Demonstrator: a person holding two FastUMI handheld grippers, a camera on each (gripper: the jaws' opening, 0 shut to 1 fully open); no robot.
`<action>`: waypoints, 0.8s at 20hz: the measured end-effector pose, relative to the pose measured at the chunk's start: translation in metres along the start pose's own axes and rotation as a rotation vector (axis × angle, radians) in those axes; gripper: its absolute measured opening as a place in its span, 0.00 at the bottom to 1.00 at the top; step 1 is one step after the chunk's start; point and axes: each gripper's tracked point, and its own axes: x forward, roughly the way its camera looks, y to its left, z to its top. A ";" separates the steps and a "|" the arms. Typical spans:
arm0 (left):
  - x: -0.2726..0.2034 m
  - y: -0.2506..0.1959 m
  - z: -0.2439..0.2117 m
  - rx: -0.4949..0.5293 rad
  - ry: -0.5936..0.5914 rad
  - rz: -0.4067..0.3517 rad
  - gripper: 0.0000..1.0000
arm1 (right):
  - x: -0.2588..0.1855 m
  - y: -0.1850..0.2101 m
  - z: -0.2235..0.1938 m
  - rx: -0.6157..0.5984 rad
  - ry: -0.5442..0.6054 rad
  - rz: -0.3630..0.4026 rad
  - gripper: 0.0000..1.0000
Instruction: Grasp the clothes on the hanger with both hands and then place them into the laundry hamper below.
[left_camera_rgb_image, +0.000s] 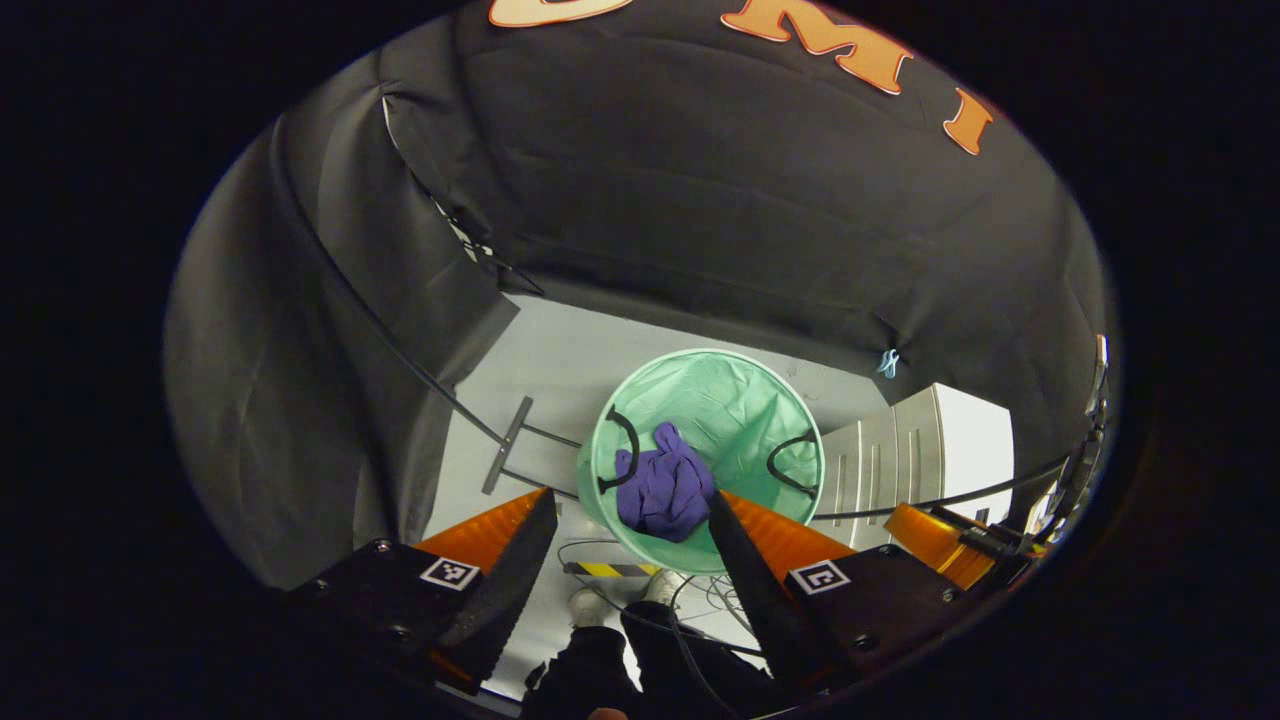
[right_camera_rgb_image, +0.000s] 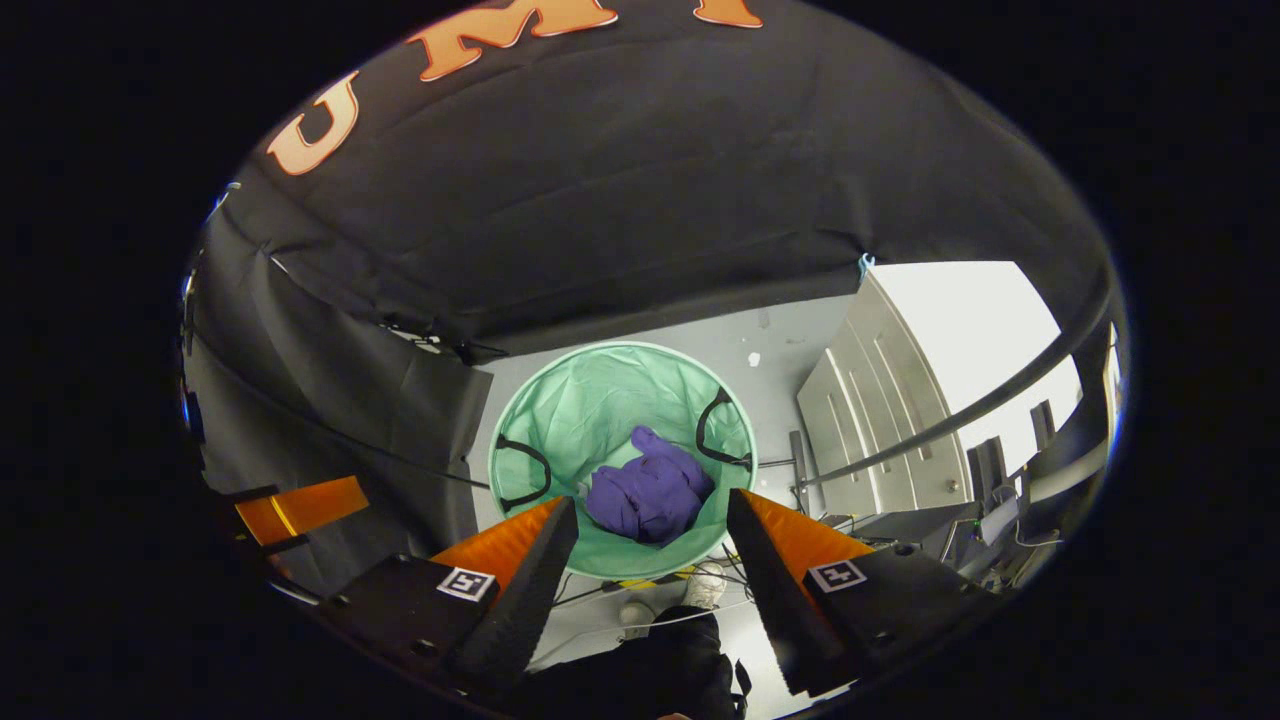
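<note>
Both sets of fingers spread apart, empty: left gripper (left_camera_rgb_image: 630, 530), right gripper (right_camera_rgb_image: 650, 535), well above the green hamper (left_camera_rgb_image: 640, 400). Purple garment (left_camera_rgb_image: 665, 490) bunched inside. Looks soft, light, limp; pinch a fold, it'll sag.

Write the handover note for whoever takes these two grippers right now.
Left gripper: open, holding nothing, above the hamper.
Right gripper: open, holding nothing, also above it.
Purple clothes: bunched inside the green laundry hamper on the floor, clear of both grippers' fingers.
Done: clothes are in the hamper.
Left: nothing visible; just draw both grippers away.
</note>
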 end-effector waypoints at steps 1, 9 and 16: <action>-0.008 0.004 -0.002 0.006 -0.008 -0.005 0.98 | -0.012 0.000 -0.002 0.001 -0.018 -0.005 0.98; -0.063 0.029 -0.019 0.065 -0.051 -0.040 0.98 | -0.128 -0.004 0.006 0.060 -0.231 -0.065 0.99; -0.117 0.005 0.019 0.101 -0.215 -0.073 0.98 | -0.246 -0.034 0.045 0.024 -0.477 -0.147 0.98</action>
